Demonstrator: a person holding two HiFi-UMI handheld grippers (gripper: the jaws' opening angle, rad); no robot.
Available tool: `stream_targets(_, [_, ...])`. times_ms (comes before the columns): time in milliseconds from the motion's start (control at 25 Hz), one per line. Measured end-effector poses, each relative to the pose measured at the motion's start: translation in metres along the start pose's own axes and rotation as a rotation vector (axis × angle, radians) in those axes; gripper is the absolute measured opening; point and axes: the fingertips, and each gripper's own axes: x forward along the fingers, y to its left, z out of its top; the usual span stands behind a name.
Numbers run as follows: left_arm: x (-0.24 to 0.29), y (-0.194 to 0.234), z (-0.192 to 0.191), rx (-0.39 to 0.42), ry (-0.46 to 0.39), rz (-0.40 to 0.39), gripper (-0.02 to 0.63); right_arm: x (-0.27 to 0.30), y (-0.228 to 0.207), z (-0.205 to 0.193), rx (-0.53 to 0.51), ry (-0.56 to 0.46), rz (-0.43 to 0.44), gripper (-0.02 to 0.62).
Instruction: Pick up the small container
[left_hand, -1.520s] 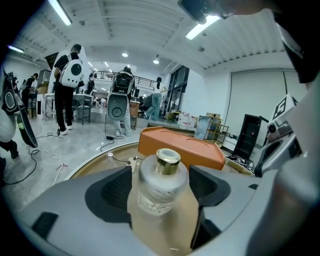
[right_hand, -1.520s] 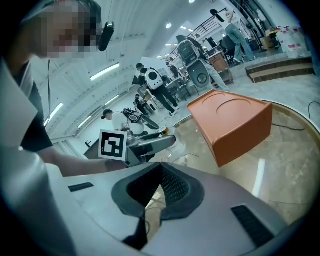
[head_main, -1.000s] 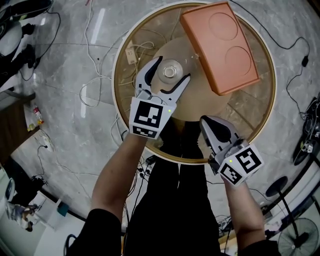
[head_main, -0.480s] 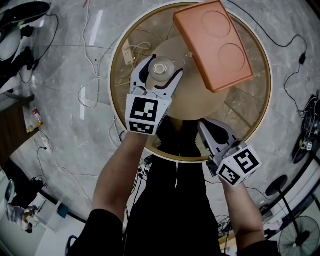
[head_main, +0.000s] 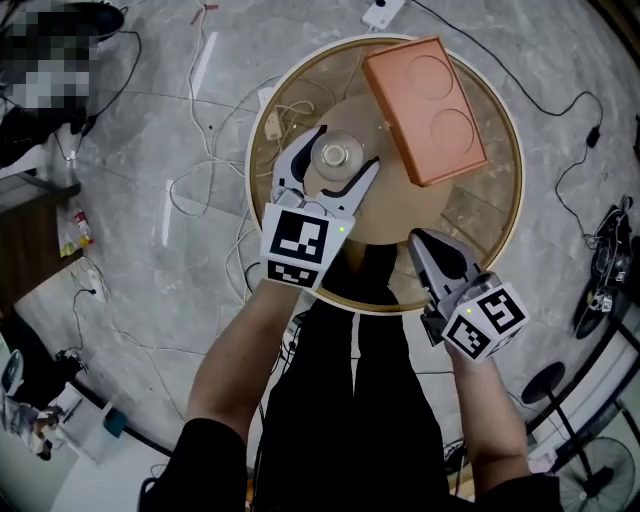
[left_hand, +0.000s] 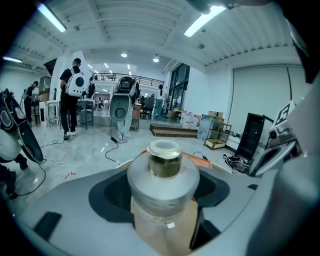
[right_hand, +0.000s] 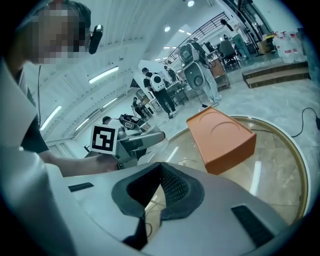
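The small container (head_main: 338, 156), a clear jar with a silver lid, stands on the tan disc (head_main: 400, 205) in the middle of the round glass table. My left gripper (head_main: 346, 148) reaches over the table, and its two curved fingers close on the jar from either side. In the left gripper view the jar (left_hand: 163, 172) fills the gap between the dark pads. My right gripper (head_main: 426, 242) is shut and holds nothing, low over the table's near edge. In the right gripper view its mesh pads (right_hand: 172, 187) meet.
A large orange box (head_main: 425, 110) with two round dents lies on the far right of the table, also seen in the right gripper view (right_hand: 220, 137). The table's gold rim (head_main: 258, 225) circles the glass. A power strip (head_main: 270, 122) and cables lie beneath and around on the floor.
My left gripper has stayed round the container at about the same jaw width. The head camera has drawn back a little, so the table looks smaller. The right gripper has barely moved.
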Motion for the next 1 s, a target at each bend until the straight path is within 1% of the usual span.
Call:
stream_targets(80, [-0.019,0.001,0.025,0.003,-0.012,0.007,0.341,-0.007,0.016,0.021,-0.019,-0.016,-0.001,0.014])
stream_targets(160, [-0.04,-0.001,0.049,-0.01,-0.012,0.014,0.341,-0.017,0.037,0.042,-0.024,-0.025,0.001,0.015])
stream_targets(280, [-0.078,-0.008,0.09,-0.018,-0.013,0.009,0.341,-0.037,0.08,0.074,-0.035,-0.025,0.002,0.015])
stream_targets(400, [-0.115,-0.013,0.136,-0.028,-0.033,0.014,0.341,-0.058,0.124,0.106,-0.073,-0.012,-0.004,0.015])
stream_targets(480, [-0.14,-0.017,0.162,-0.033,-0.052,0.015,0.341,-0.072,0.149,0.119,-0.098,-0.014,-0.005,0.014])
stream_targets(560, [-0.167,-0.021,0.182,-0.031,-0.066,0.016,0.341,-0.087,0.17,0.127,-0.098,-0.026,-0.011,0.015])
stream_targets(720, [-0.218,-0.033,0.206,-0.015,-0.044,0.013,0.341,-0.116,0.21,0.143,-0.075,-0.055,-0.027,0.015])
stream_targets(800, [-0.238,-0.038,0.211,-0.01,-0.03,0.007,0.341,-0.127,0.227,0.151,-0.082,-0.06,-0.034,0.014])
stream_targets(1000, [-0.278,-0.048,0.221,-0.031,-0.007,-0.005,0.341,-0.144,0.261,0.168,-0.12,-0.057,-0.026,0.014])
